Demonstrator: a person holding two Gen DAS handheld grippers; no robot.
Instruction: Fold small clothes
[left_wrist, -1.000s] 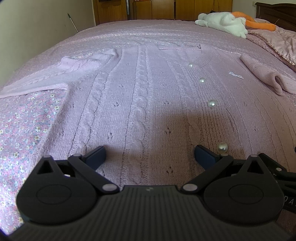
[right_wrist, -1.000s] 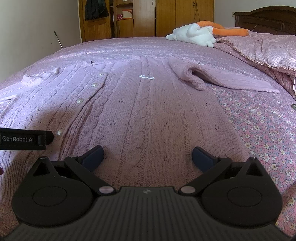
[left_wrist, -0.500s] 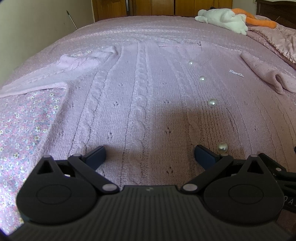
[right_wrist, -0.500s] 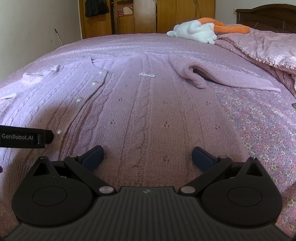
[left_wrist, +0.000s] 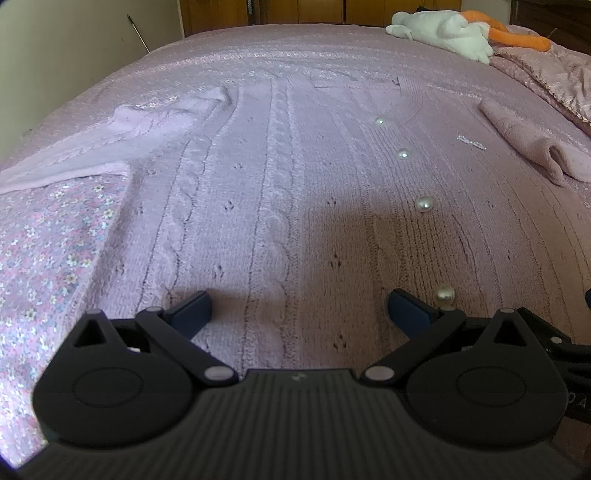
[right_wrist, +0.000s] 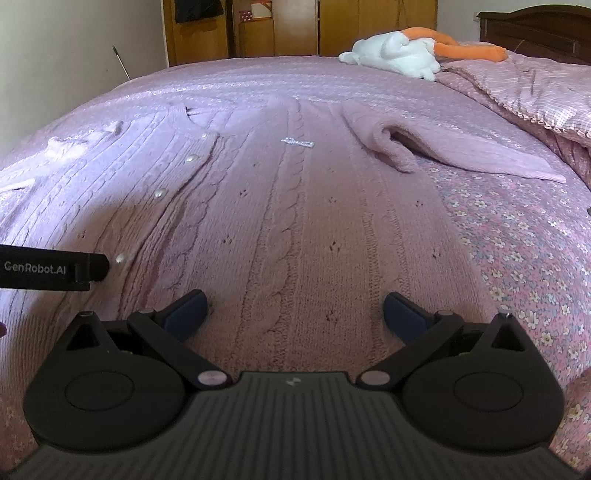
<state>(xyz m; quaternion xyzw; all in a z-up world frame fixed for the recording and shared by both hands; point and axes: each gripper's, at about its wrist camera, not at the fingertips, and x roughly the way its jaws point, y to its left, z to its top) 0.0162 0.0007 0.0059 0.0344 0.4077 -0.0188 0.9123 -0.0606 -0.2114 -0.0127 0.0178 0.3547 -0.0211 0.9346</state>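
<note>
A pink cable-knit cardigan (left_wrist: 280, 192) (right_wrist: 295, 206) lies flat and face up on the bed, with a row of pearl buttons (left_wrist: 424, 203) (right_wrist: 160, 192) down its front. Its left sleeve (left_wrist: 110, 147) spreads out to the left, and its right sleeve (right_wrist: 436, 151) lies bunched to the right. My left gripper (left_wrist: 299, 312) hovers open low over the hem's left half. My right gripper (right_wrist: 295, 312) is open over the right half. The side of the left gripper's body (right_wrist: 51, 268) shows at the left edge of the right wrist view.
The bed carries a pink floral sheet (right_wrist: 517, 240) (left_wrist: 48, 236) and a mauve bedspread (left_wrist: 295, 48). A white and orange plush toy (right_wrist: 402, 51) lies near a quilt (right_wrist: 535, 88) at the head. Wooden wardrobes (right_wrist: 258, 29) and a wall stand behind.
Both grippers have tilted or dipped slightly toward the cardigan, so the room behind sits higher in view. Their jaws stay open and the cardigan has not moved.
</note>
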